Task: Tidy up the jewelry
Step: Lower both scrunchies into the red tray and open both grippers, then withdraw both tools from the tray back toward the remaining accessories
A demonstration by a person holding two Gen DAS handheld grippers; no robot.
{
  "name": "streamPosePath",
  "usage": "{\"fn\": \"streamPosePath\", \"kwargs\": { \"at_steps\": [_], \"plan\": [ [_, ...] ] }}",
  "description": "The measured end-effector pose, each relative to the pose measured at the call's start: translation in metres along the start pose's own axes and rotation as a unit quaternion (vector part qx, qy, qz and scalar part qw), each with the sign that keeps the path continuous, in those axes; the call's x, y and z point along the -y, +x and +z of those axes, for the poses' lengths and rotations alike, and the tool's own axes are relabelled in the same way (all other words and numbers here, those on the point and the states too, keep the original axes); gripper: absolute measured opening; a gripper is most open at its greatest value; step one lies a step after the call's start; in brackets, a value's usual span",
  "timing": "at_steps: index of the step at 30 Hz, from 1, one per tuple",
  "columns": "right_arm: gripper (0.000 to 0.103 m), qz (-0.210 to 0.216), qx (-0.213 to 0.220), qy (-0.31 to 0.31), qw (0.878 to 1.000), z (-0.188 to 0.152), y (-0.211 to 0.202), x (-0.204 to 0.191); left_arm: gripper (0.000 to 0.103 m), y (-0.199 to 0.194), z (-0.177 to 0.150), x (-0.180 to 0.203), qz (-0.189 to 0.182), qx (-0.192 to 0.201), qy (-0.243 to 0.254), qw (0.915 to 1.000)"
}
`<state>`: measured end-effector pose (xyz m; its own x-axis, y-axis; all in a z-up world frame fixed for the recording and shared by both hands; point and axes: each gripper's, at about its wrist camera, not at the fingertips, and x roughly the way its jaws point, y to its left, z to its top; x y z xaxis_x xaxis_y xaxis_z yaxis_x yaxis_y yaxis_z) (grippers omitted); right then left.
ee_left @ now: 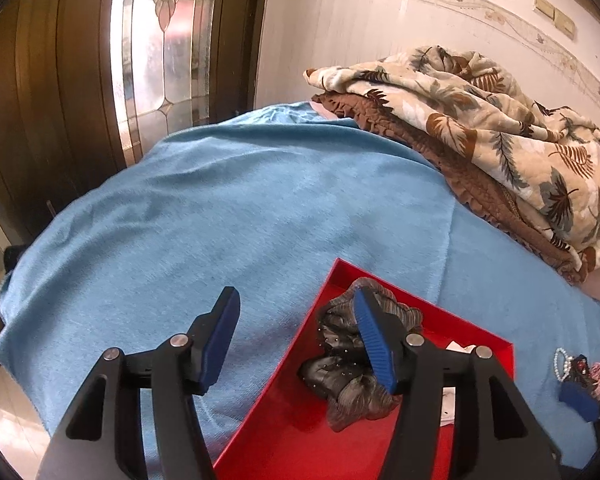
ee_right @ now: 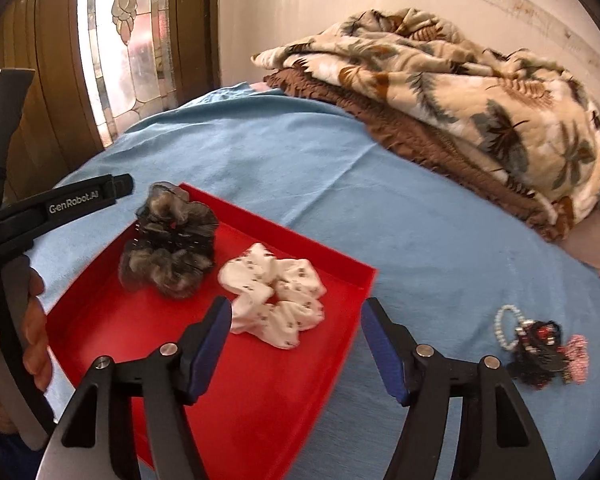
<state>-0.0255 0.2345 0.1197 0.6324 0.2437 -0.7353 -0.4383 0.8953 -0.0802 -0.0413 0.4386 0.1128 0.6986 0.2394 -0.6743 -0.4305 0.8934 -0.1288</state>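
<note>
tray [ee_right: 172,360]: 2 scrunchies, grey [ee_right: 168,240] left, white [ee_right: 276,296] right | 1 pile [ee_right: 540,348] right of tray | left gripper [ee_left: 296,340], right gripper [ee_right: 296,344]: jaws spread wide, holding nothing

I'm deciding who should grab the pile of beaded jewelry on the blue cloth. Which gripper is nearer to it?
Right. The right gripper hangs open over the red tray's edge, just left of the jewelry pile. The left gripper, also open, is farther, over the tray's far side by the grey scrunchie.

A shallow red cardboard tray [ee_right: 148,320] is noted on a plain blue bed cloth [ee_right: 420,220]. One ruffled grey-brown scrunchie [ee_right: 168,248] and one white, dark-speckled fabric scrunchie [ee_right: 276,296] are recorded. Cream, leaf-printed blanket [ee_right: 460,80] observed.
</note>
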Motion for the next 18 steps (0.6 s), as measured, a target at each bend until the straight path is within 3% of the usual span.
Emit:
{"fn": "streamPosePath", "kwargs": {
  "at_steps": [18],
  "plan": [
    [0.072,-0.078,0.004,0.023,0.997,-0.016,-0.034,0.04,0.061,-0.023,-0.013,0.031,0.027,0.027,0.055,0.9978]
  ]
}}
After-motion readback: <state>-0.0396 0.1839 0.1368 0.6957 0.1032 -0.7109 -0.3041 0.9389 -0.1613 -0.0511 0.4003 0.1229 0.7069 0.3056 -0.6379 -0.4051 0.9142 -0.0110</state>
